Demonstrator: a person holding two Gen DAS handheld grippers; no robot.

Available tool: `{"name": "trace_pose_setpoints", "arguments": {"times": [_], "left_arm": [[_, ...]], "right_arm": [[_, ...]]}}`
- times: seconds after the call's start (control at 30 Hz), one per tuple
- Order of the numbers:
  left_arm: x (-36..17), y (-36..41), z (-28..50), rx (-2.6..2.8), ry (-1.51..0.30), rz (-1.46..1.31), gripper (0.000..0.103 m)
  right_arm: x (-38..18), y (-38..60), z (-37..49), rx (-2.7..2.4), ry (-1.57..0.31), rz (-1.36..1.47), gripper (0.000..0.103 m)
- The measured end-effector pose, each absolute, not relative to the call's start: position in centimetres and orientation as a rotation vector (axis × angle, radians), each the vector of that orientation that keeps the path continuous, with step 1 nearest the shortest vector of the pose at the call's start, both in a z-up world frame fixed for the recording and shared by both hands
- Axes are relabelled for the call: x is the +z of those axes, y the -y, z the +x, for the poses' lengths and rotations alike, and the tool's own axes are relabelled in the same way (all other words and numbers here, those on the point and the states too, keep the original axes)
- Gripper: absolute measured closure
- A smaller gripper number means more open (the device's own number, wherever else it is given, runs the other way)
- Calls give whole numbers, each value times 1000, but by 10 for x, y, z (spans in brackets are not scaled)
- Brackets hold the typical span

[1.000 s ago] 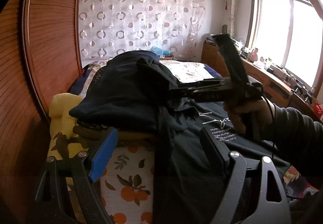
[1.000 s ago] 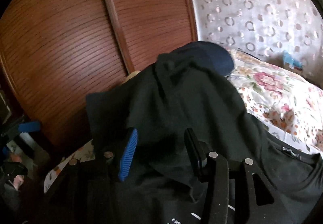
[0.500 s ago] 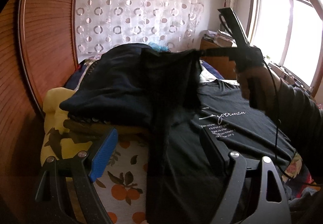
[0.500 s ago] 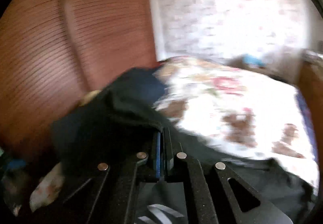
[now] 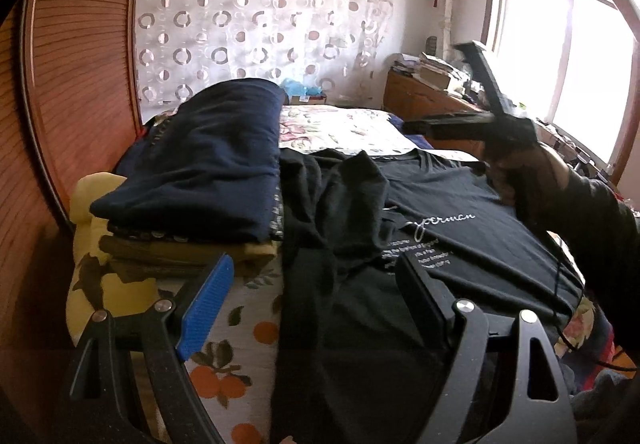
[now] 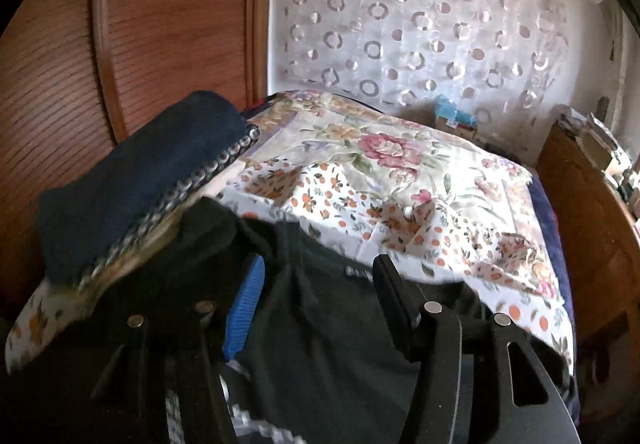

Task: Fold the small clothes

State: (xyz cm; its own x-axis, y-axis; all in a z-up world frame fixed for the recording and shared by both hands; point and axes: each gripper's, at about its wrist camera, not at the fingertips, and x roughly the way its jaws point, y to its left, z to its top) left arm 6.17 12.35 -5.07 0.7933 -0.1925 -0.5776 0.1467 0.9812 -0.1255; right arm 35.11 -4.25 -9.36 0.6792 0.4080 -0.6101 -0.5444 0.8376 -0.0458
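Black T-shirt (image 5: 460, 244) lies across the frame's middle in the left wrist view, one sleeve flopped inward, beside a folded navy stack (image 5: 200, 172) at left; left gripper (image 5: 312, 300) gapes, grasping nothing; in the right wrist view the right gripper (image 6: 316, 304) hovers low centre over the shirt's collar, jaws opening, pads clear of cloth.

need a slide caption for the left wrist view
Left tool open above a black T-shirt spread on the bed, folded clothes stacked beside it, right tool raised, opening, empty.
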Motion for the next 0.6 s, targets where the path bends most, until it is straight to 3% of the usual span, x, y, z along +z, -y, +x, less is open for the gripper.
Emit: {"name": "trace_pose_setpoints", "arguments": {"times": [0.27,0.6], "left_arm": [[-61,-96,76,-215,-656,-57,20],[-84,-64,107,-237,-742,-29,20]], "right_arm": [[-86,148,281,468,-633,-188,45],[-136,288,228,244,-718,-107,45]]}}
